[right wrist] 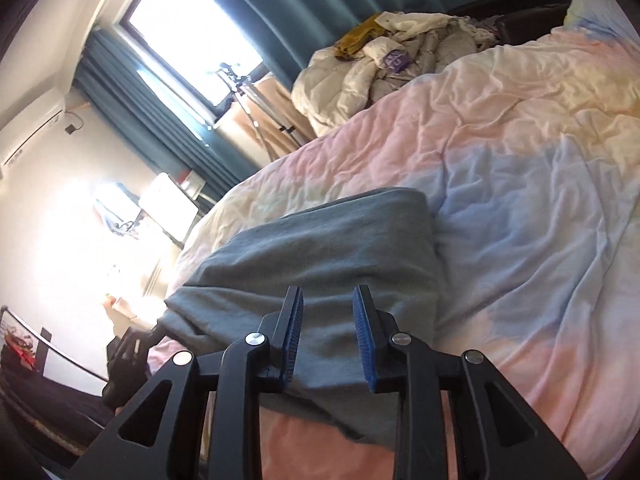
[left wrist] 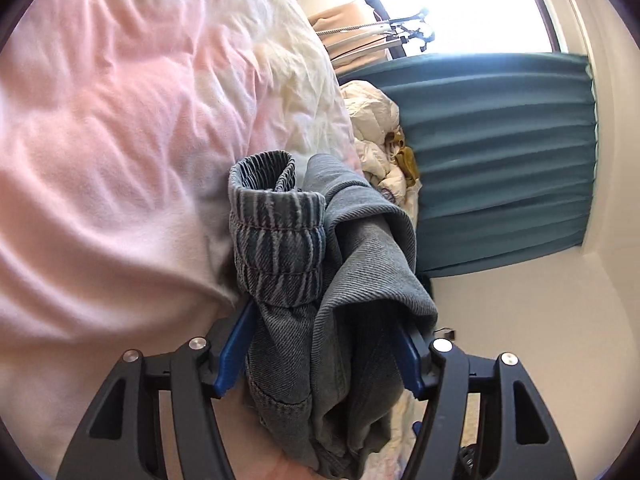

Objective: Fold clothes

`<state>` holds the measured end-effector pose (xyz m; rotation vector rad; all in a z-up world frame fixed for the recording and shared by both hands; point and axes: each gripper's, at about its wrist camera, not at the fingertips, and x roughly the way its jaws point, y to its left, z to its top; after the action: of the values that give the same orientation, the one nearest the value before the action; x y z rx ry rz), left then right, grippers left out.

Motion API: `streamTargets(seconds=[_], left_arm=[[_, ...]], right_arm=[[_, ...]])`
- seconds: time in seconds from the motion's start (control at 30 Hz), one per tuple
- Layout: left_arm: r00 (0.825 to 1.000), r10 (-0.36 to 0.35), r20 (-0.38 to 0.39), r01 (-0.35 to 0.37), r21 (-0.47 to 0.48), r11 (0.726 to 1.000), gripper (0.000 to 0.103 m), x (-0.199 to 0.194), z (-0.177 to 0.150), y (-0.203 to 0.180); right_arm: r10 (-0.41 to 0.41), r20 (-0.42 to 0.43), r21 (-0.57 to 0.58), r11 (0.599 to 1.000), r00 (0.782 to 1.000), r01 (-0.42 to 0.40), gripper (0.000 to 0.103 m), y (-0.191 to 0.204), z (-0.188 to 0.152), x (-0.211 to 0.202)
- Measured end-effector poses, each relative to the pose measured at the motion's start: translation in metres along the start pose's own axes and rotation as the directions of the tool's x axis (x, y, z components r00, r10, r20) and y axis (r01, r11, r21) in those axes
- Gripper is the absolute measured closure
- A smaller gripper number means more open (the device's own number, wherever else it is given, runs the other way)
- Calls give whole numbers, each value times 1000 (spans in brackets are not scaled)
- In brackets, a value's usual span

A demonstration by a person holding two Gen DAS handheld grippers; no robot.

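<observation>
The left gripper (left wrist: 320, 344) is clamped on a bunched pair of blue-grey denim jeans (left wrist: 320, 288), the cloth filling the whole gap between its blue pads (left wrist: 234, 354) and spilling over both sides. The elastic waistband (left wrist: 276, 232) stands rolled above the pads, lifted clear of the pastel duvet (left wrist: 120, 140) that fills the view to the left of the jeans. Right of the jeans hang teal curtains (left wrist: 500, 160), with a pile of white bedding (left wrist: 376, 120) at the duvet's far edge.

The right gripper (right wrist: 328, 340) hangs with its jaws parted and nothing between them, just above a folded grey-green garment (right wrist: 320, 248). That garment lies near the duvet's left edge (right wrist: 208, 220), beyond which is the room's floor side with a lamp and clutter. To the garment's right the duvet (right wrist: 520, 220) spreads wide and wrinkled. The crumpled white bedding (right wrist: 360, 68) sits at the duvet's far end, against the curtains (right wrist: 280, 0).
</observation>
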<state>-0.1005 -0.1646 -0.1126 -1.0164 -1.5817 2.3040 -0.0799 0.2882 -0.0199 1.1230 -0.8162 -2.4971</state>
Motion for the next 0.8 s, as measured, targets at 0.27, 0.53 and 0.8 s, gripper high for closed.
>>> streamTargets(seconds=[0.27, 0.53, 0.8], left_arm=[[989, 140, -51, -142, -42, 989, 40, 31, 6, 22], [989, 147, -32, -148, -39, 988, 40, 34, 5, 22], [978, 211, -6, -210, 28, 977, 43, 41, 1, 10]], right_arm=[[32, -181, 231, 973, 983, 10, 47, -74, 34, 82], [224, -174, 172, 966, 959, -194, 35, -58, 39, 112], [115, -222, 95, 991, 968, -95, 29, -53, 25, 133]])
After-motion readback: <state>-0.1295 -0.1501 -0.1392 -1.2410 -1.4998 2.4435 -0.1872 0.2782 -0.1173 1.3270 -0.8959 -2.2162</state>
